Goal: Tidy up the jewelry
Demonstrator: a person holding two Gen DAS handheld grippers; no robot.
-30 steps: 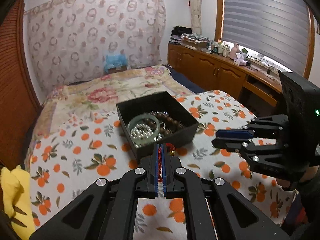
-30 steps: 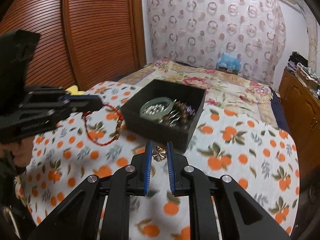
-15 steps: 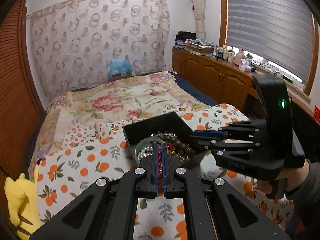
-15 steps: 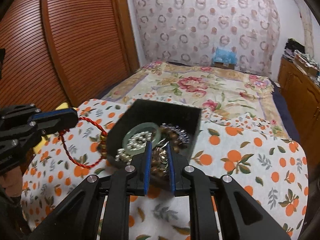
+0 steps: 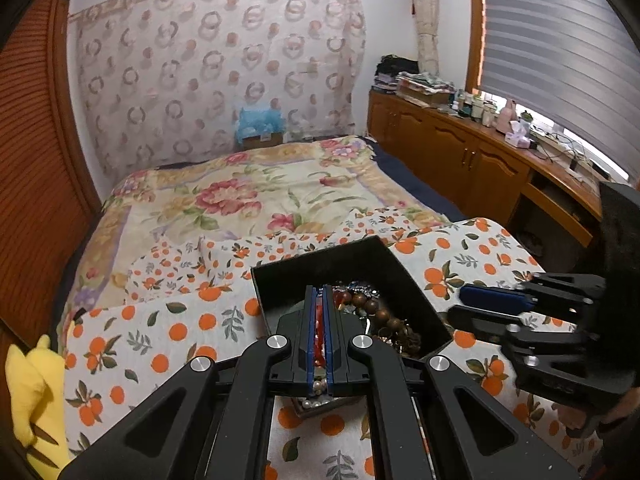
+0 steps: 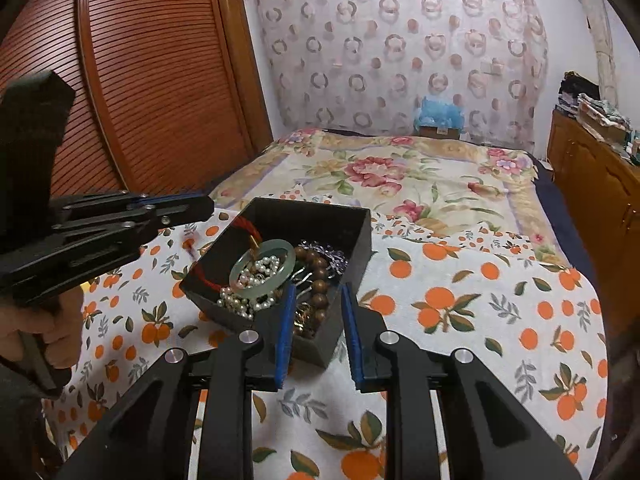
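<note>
A black open box (image 6: 362, 240) sits on the orange-print cloth and holds a pale green bangle (image 6: 236, 269), a pearl string (image 6: 244, 305) and brown wooden beads (image 6: 317, 276). My left gripper (image 5: 319, 289) is shut on a red cord bracelet (image 5: 319, 317) above the box (image 5: 332, 265). In the right wrist view the left gripper (image 6: 200, 206) hovers at the box's left rim, and the red cord (image 6: 245, 222) droops inside. My right gripper (image 6: 318, 286) hangs over the near corner with its jaws opening. Only jewellery lying in the box shows between them, not pressed. The right gripper (image 5: 458, 302) is beside the box.
The orange-print cloth (image 6: 460, 280) lies over a bed with a floral bedspread (image 6: 400, 176). A yellow plush toy (image 5: 28, 392) lies at the left edge. A wooden cabinet (image 5: 460, 160) runs along the right and a slatted wooden door (image 6: 152, 80) along the left. A hand (image 6: 48, 328) grips the left tool.
Both grippers have come forward from the cloth to over the box. The red cord loop, earlier hanging outside, now droops into the box. The right jaws have widened.
</note>
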